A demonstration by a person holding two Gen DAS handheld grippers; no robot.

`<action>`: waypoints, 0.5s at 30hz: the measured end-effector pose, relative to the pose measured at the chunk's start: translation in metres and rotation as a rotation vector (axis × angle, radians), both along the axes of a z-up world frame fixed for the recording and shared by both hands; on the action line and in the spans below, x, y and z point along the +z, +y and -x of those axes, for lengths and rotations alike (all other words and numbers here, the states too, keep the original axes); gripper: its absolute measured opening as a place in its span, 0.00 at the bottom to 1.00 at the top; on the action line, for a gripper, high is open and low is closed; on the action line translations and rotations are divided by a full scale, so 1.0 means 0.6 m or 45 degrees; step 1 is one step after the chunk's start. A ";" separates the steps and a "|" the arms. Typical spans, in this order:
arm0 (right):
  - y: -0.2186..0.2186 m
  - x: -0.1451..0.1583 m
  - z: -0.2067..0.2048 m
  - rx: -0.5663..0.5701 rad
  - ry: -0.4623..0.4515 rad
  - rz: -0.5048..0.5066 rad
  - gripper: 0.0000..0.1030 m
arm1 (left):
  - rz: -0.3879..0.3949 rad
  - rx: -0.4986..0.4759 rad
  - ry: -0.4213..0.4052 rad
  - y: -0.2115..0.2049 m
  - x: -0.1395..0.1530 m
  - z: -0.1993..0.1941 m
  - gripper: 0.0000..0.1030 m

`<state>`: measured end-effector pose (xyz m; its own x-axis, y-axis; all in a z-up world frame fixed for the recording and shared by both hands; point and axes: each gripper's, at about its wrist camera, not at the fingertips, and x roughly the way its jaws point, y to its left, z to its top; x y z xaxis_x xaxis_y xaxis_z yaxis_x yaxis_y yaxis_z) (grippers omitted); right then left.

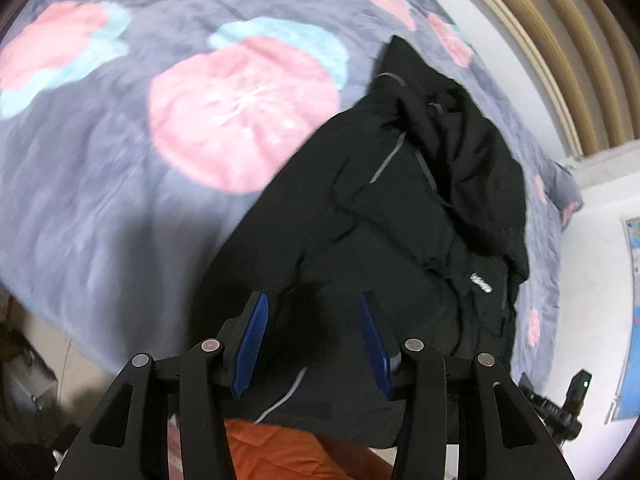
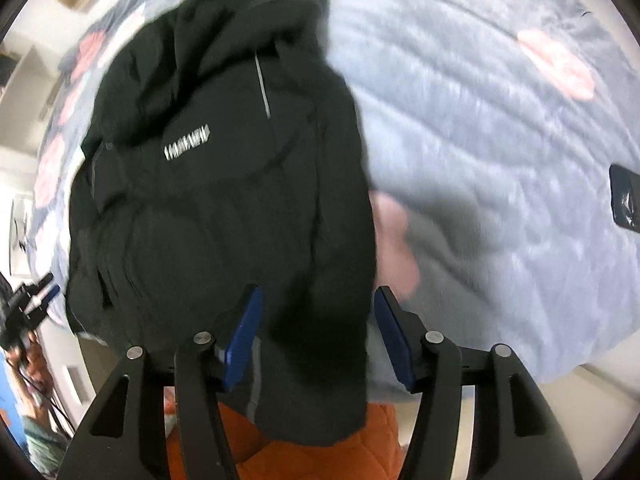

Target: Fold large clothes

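Observation:
A black padded jacket (image 1: pixel 400 220) with grey zip lines and a small white logo lies on the bed, its hem hanging over the near edge. It fills the middle of the right wrist view (image 2: pixel 224 200) too. My left gripper (image 1: pixel 314 300) is open, its blue pads (image 1: pixel 252 344) standing apart over the jacket's lower part. My right gripper (image 2: pixel 318 292) is open, its blue pads (image 2: pixel 394 340) on either side of the jacket's lower right edge. Neither pad pair is closed on cloth.
The bed has a grey-blue blanket (image 1: pixel 100 184) with pink and teal round prints. An orange quilted cloth (image 2: pixel 320 456) lies below the jacket hem. A dark phone (image 2: pixel 624 198) lies on the blanket at the right. A wooden headboard (image 1: pixel 560 60) and a white wall stand behind.

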<state>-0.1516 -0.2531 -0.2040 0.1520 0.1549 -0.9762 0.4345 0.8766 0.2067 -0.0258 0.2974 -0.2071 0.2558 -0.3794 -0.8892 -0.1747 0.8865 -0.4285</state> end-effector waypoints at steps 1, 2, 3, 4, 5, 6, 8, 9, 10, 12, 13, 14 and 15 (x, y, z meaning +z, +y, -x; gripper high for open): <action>0.002 -0.009 0.008 0.015 0.018 -0.012 0.60 | -0.013 0.014 0.004 0.005 -0.003 0.009 0.47; 0.003 -0.016 0.015 0.027 0.029 -0.026 0.60 | -0.024 0.027 0.009 0.011 -0.005 0.017 0.47; 0.005 -0.022 0.022 0.043 0.038 -0.036 0.60 | -0.032 0.040 0.014 0.015 -0.006 0.022 0.47; 0.007 -0.027 0.030 0.060 0.046 -0.033 0.60 | -0.045 0.062 0.016 0.024 -0.007 0.032 0.47; 0.009 -0.030 0.034 0.073 0.050 -0.028 0.60 | -0.050 0.075 0.015 0.028 -0.007 0.036 0.47; 0.011 -0.033 0.040 0.088 0.053 -0.026 0.60 | -0.052 0.092 0.012 0.034 -0.006 0.043 0.47; 0.012 -0.038 0.048 0.105 0.058 -0.032 0.60 | -0.052 0.115 0.006 0.042 -0.006 0.055 0.47; 0.012 -0.040 0.051 0.112 0.058 -0.039 0.60 | -0.060 0.123 0.005 0.046 -0.006 0.061 0.47; 0.012 -0.042 0.054 0.119 0.057 -0.043 0.60 | -0.068 0.130 0.006 0.047 -0.008 0.065 0.48; 0.012 -0.041 0.058 0.130 0.052 -0.043 0.60 | -0.073 0.132 0.013 0.047 -0.013 0.071 0.49; 0.012 -0.040 0.060 0.134 0.050 -0.044 0.60 | -0.077 0.133 0.018 0.046 -0.016 0.073 0.50; 0.012 -0.039 0.062 0.137 0.049 -0.049 0.60 | -0.080 0.133 0.022 0.046 -0.019 0.076 0.50; 0.014 -0.039 0.066 0.142 0.048 -0.054 0.60 | -0.081 0.133 0.029 0.046 -0.024 0.079 0.50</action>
<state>-0.1910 -0.2448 -0.2274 0.0952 0.2100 -0.9730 0.3431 0.9107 0.2301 -0.0732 0.3248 -0.2218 0.2708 -0.2946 -0.9165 -0.2766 0.8881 -0.3672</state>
